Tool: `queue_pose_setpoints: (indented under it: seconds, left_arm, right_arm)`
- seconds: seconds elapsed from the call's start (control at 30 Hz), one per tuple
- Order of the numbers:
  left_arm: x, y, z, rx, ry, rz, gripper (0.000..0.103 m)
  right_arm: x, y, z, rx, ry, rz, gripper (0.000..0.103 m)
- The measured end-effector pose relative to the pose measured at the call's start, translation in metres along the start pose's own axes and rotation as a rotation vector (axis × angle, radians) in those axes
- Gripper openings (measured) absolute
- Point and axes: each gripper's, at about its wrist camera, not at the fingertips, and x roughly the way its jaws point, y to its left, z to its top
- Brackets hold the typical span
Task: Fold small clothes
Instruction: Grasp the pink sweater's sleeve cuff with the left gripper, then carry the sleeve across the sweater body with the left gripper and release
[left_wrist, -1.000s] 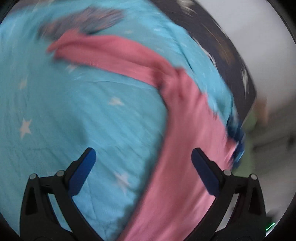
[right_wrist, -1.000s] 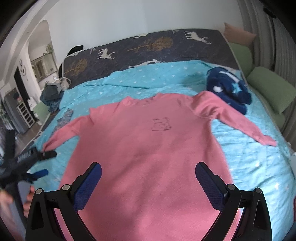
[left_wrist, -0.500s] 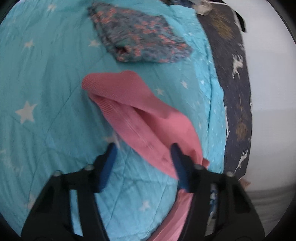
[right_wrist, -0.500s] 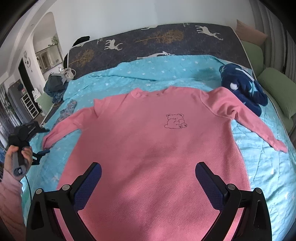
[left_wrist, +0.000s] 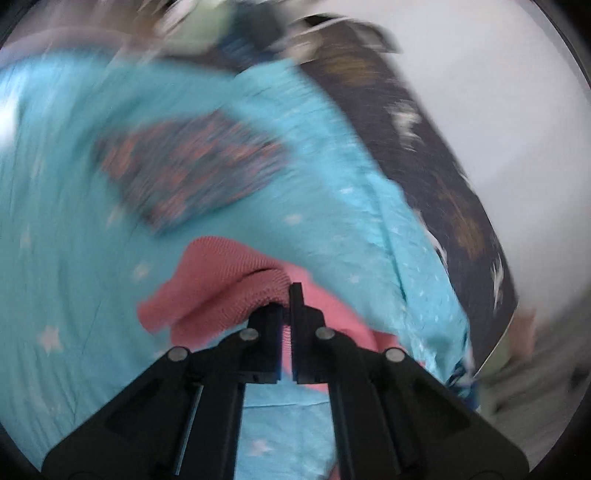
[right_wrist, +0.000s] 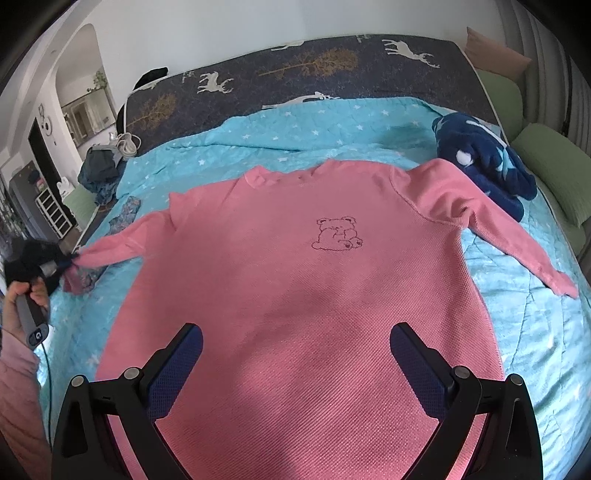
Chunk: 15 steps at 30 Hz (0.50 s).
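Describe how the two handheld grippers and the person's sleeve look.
Both grippers are black, with angular scissor-like linkage arms joined by round silver pivot pins. The right gripper has dark blue textured pads on its fingers. The left gripper has a grey handle bearing a round button marked with a "G" and a thin dark cable trailing below. The sleeve is pink.

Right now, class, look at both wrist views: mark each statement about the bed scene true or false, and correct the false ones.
1. The left tongs are shut on the pink top's sleeve cuff. True.
2. The right tongs grip the hem. False: they are open above the top, holding nothing.
3. A bear outline marks the chest. True.
4. The navy garment lies by the left sleeve. False: it lies by the other sleeve.
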Motion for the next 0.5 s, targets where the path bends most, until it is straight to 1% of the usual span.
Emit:
queue_pose_setpoints:
  seconds: [0.07,0.1,0.13,0.17,0.2,0.23,0.27,0.3,0.37,0.43,0.47,0.5]
  left_arm:
    - [-0.016,-0.047,-0.005,0.17,-0.076,-0.023,0.003]
    - [-0.026,-0.076,-0.012,0.278,-0.127,-0.037,0.003]
    - [-0.036,-0.111,-0.025,0.413,-0.183,-0.056,0.003]
    - [-0.041,-0.134,-0.038,0.511,-0.213,-0.071,0.003]
    - [-0.045,-0.169,-0.064,0.672,-0.234,-0.099,0.003]
    - [-0.046,-0.197,-0.092,0.821,-0.232,-0.129,0.004]
    - [-0.042,-0.22,-0.123,0.965,-0.213,-0.157,0.004]
    - [-0.036,-0.235,-0.153,1.082,-0.185,-0.172,0.004]
    - [-0.017,-0.249,-0.21,1.272,-0.123,-0.172,0.008]
    - [0.003,-0.249,-0.254,1.414,-0.041,-0.16,0.008]
    - [0.007,-0.248,-0.267,1.449,-0.015,-0.153,0.011]
    - [0.015,-0.242,-0.284,1.504,0.037,-0.138,0.014]
  right_arm:
    - [0.002,-0.003,0.0,0.012,0.006,0.006,0.103]
    - [0.002,-0.005,0.001,0.018,0.006,0.007,0.103]
    - [0.002,-0.005,0.001,0.021,0.005,0.007,0.103]
    - [0.001,-0.007,0.001,0.024,0.001,0.004,0.103]
    - [0.0,-0.008,0.0,0.026,-0.003,0.0,0.103]
    - [-0.001,-0.012,0.0,0.032,-0.009,-0.009,0.103]
    - [-0.002,-0.015,0.0,0.038,-0.012,-0.017,0.103]
    - [-0.003,-0.022,0.0,0.052,-0.014,-0.029,0.103]
    - [-0.005,-0.034,0.001,0.086,-0.015,-0.052,0.103]
    - [-0.008,-0.05,-0.001,0.128,-0.009,-0.077,0.103]
    - [-0.011,-0.058,-0.002,0.149,-0.006,-0.088,0.103]
    - [-0.013,-0.065,-0.003,0.161,-0.005,-0.097,0.103]
